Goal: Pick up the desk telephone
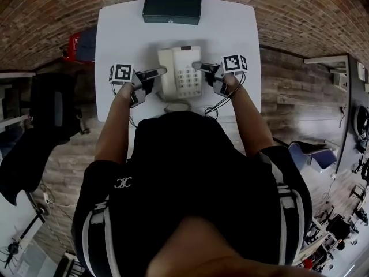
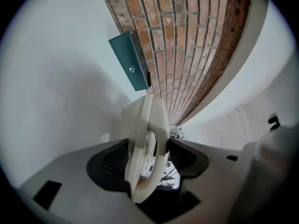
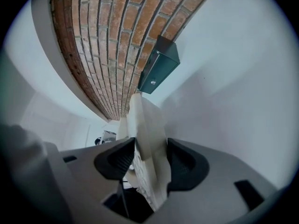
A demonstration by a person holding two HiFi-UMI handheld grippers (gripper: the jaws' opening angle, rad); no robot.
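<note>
Nearest me, the coiled cord (image 1: 176,105) hangs off the near edge, just ahead of my chest. Desk telephone (image 1: 183,74) sits dead centre between my hands, long axis running away from me toward the wall, handset along its left side. Left tongs (image 1: 160,71) are clamped on its left edge and right tongs (image 1: 199,67) on its right edge. Each gripper view shows the cream casing pinched between the dark pads. Both hands are equally near, opposite one another, so the lift turns on raising both sides level. I judge that uneven hands would tip it. I cannot tell whether the base is clear of the white bench (image 1: 115,33). Beyond it, well apart, a dark green box (image 1: 172,7) stands at the far edge. Behind that is a brick wall (image 1: 57,4), with wood floor (image 1: 288,97) to either side.
</note>
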